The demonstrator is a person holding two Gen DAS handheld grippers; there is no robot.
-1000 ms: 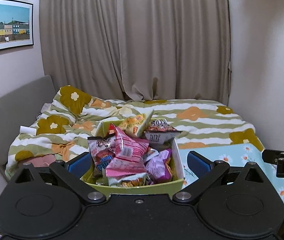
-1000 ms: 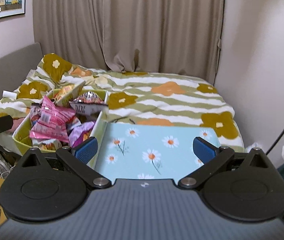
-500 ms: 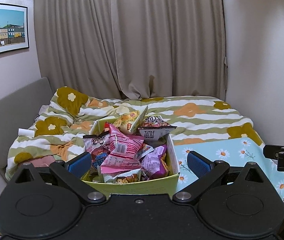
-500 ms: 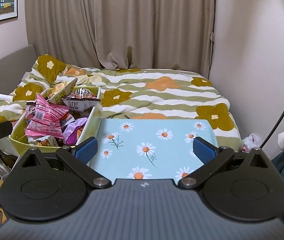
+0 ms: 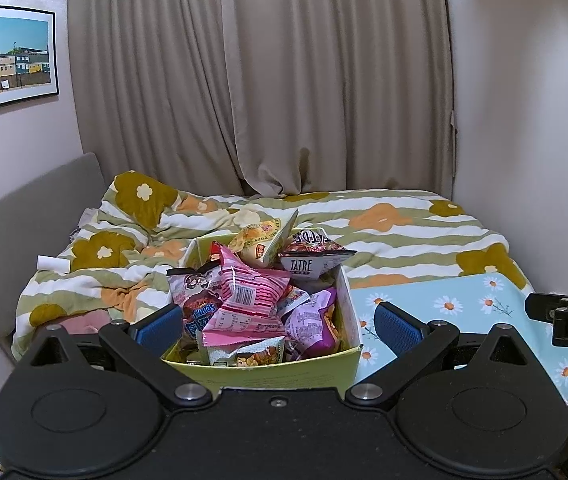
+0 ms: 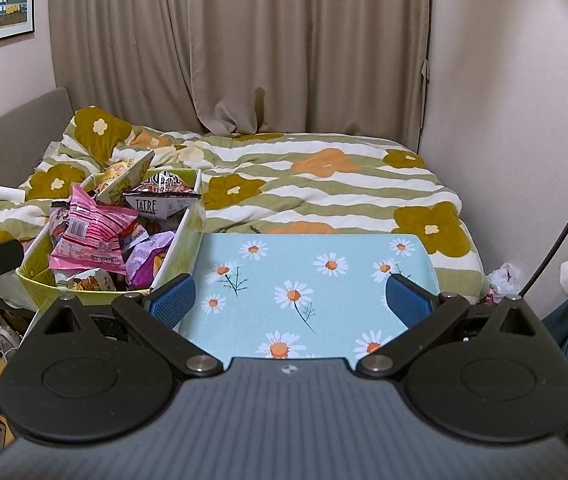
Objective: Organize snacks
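While both tools hang over the near edge of the bed (image 6: 323, 196), I see my left gripper (image 5: 280, 326) with its blue pads spread wide, gripping nothing, straddling the near end of the yellow-green box (image 5: 284, 372) that sits toward the bed's near left corner. That box is heaped with snack packets (image 5: 244, 300): a pink packet (image 5: 244, 296) lies on top in the middle, a purple packet (image 5: 311, 324) leans against the box's right wall, a dark packet printed TATRE (image 5: 307, 260) rests at the far end, and a yellow packet (image 5: 264, 236) stands tilted beside it. My right gripper (image 6: 289, 302) is likewise spread wide and empty, its pads either side of the light blue daisy-print board (image 6: 303, 268), which lies flat along the bed's near edge, touching the box's right wall. From the right wrist view the box (image 6: 36, 276) shows at the left, packets piled above its rim. Beyond, the green-striped flowered duvet covers the bed up to the beige curtains (image 5: 284, 80); a small white roll (image 5: 52, 263) lies near the bed's left edge, and a framed picture (image 5: 4, 56) hangs on the left wall
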